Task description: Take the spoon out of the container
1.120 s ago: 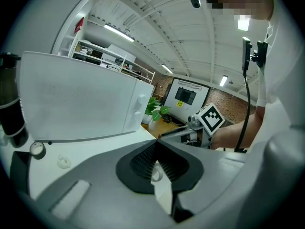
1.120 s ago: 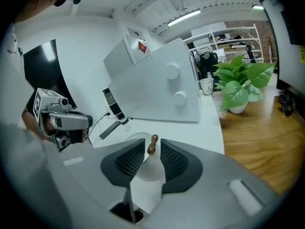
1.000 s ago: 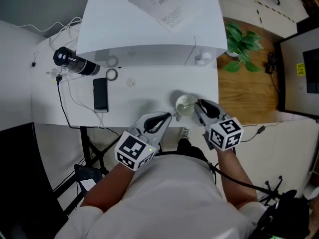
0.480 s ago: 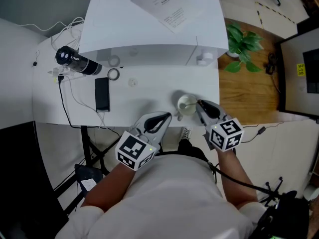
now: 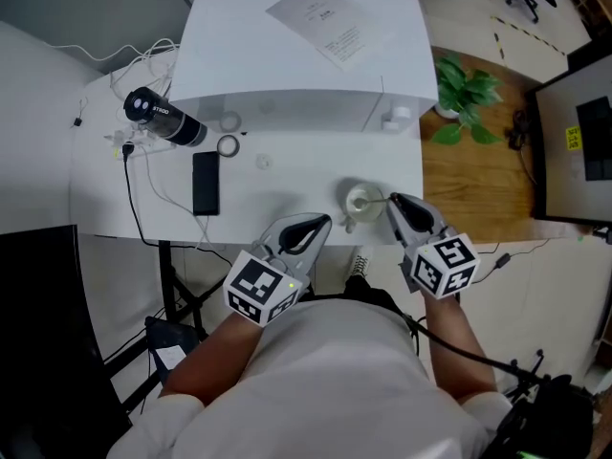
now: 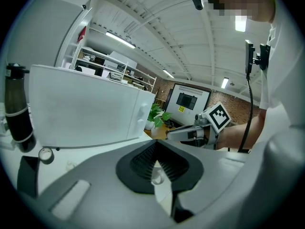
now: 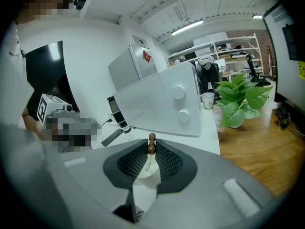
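A small white container [image 5: 360, 202] stands near the front edge of the white table [image 5: 287, 185]. A thin spoon [image 5: 376, 197] leans out of it to the right. My right gripper [image 5: 391, 200] is just right of the container, shut on the spoon's handle. In the right gripper view the spoon's brown beaded end [image 7: 151, 145] sticks up between the closed jaw tips, with the container [image 7: 144, 170] below. My left gripper [image 5: 322, 222] rests at the table edge left of the container, jaws together and holding nothing. Through its jaws I see the container [image 6: 157, 174].
A black phone [image 5: 205, 182], a black cylinder [image 5: 163, 120] with cables, and two small rings [image 5: 228, 145] lie on the table's left. A large white box [image 5: 306, 55] with a paper sheet [image 5: 330, 22] fills the back. A potted plant [image 5: 466, 98] stands on the floor at right.
The right gripper has drawn slightly to the right of the container with the spoon handle in it. The left gripper has stayed put. The head view has shifted a little.
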Available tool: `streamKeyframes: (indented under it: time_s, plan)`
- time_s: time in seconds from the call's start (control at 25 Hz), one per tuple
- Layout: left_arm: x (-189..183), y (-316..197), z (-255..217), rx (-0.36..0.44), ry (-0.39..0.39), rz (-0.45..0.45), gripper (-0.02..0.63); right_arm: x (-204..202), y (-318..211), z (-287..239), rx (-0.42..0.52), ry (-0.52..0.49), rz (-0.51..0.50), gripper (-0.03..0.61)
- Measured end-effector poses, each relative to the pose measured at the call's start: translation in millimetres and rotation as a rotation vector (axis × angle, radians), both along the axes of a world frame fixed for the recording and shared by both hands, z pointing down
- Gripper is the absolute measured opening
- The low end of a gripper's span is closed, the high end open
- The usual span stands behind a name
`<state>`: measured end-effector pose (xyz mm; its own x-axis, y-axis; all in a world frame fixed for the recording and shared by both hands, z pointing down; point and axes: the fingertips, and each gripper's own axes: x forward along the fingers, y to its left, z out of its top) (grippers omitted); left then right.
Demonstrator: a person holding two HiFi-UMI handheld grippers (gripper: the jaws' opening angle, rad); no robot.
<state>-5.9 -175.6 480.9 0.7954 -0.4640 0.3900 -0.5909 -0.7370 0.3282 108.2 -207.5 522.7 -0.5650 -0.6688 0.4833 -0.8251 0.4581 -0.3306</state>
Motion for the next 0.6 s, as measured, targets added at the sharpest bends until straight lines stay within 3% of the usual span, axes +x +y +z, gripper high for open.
streamKeyframes:
  time_s: [0.6]
  plan:
    - [-7,4,-39,0.103,0.01,0.002,0.005,3,22,-82,0.142,-0.048,0.011,0.057]
